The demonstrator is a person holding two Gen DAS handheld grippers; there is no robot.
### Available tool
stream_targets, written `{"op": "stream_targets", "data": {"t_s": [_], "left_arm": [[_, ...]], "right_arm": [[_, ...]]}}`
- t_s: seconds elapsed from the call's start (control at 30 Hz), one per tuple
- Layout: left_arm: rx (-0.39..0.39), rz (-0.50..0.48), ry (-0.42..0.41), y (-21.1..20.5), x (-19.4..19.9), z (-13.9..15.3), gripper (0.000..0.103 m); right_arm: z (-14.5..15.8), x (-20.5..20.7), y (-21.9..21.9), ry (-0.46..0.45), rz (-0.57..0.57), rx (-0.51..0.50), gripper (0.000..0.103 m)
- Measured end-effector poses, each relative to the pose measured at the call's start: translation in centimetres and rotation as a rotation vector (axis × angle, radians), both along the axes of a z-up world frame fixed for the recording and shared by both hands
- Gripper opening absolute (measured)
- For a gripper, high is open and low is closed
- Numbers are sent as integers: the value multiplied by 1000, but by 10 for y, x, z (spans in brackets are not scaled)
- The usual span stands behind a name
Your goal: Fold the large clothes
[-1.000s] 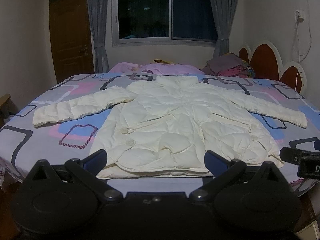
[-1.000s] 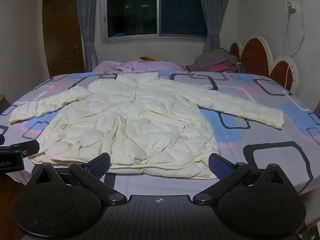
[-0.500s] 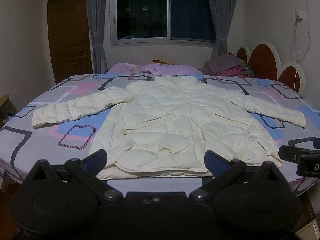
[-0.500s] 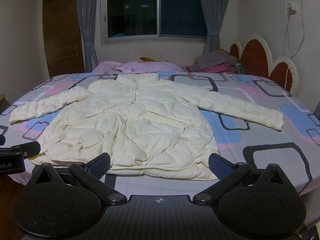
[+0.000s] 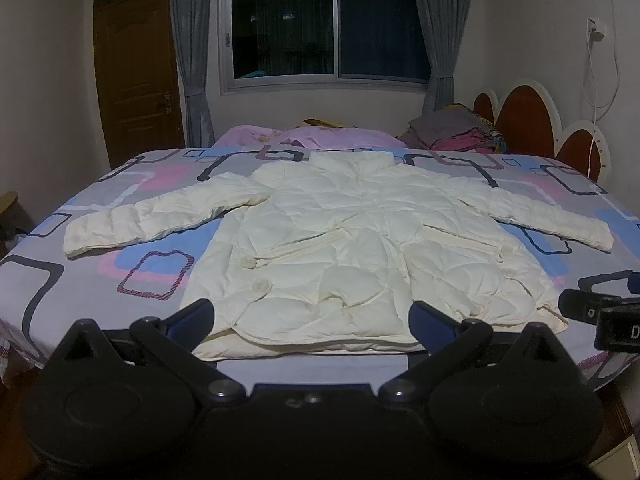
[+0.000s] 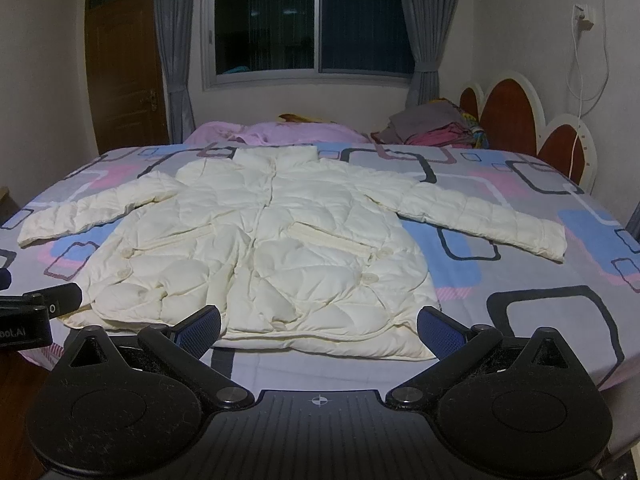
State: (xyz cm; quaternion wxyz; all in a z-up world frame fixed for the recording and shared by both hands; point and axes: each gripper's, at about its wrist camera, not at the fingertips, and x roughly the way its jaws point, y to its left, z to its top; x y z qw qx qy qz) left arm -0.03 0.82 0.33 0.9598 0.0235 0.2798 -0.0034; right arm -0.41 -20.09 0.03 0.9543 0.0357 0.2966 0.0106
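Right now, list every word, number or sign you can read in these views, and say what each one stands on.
"D": on the right hand-held gripper body, at the left wrist view's right edge, cut off by the frame.
"oot.AI": on the left hand-held gripper body, at the right wrist view's left edge; its start is cut off, and the reading is uncertain.
Cream jacket: no label visible.

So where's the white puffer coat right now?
The white puffer coat lies spread flat mid-bed in both views, sleeves out, collar toward the pink blanket.
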Motion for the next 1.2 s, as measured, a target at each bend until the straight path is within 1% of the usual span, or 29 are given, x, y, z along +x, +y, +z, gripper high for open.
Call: {"op": "stream_targets", "data": {"t_s": [0.2, 0.27, 0.4, 0.47, 0.63, 0.8, 0.9, 0.97, 1.03, 1.13, 1.2], "left_arm": [[-4, 2, 10, 5, 4, -3, 103], [-4, -13, 7, 5, 5, -3, 103], [-17, -42, 14, 9, 20, -5, 103], [-17, -37, 16, 10, 31, -7, 103], [-12, -24, 27, 13, 71, -11, 103], [-5, -45, 14, 13, 120, -15, 103], [19, -69, 2, 8, 150, -17, 103], [32, -93, -19, 6, 165, -15, 103], [22, -129, -32, 7, 181, -10, 103], [0, -156, -16, 9, 209, -9, 103], [-9, -150, 19, 8, 228, -14, 103]], "right_arm": [[-1, 1, 1, 4, -1, -6, 103], [-3, 4, -2, 8, -6, -6, 103], [-7, 19, -13, 12, -37, -5, 103], [-9, 29, -18, 14, -55, -3, 103], [-9, 66, -25, 10, -90, -10, 103], [-13, 110, -36, 12, -133, -6, 103], [-14, 140, -52, 13, -195, 36, 103], [-11, 160, -65, 7, -242, 55, 103], [-8, 175, -81, 0, -295, 79, 103], [-6, 193, -109, -24, -383, 92, 103], [-8, 201, -126, -28, -427, 100, 102]]}}
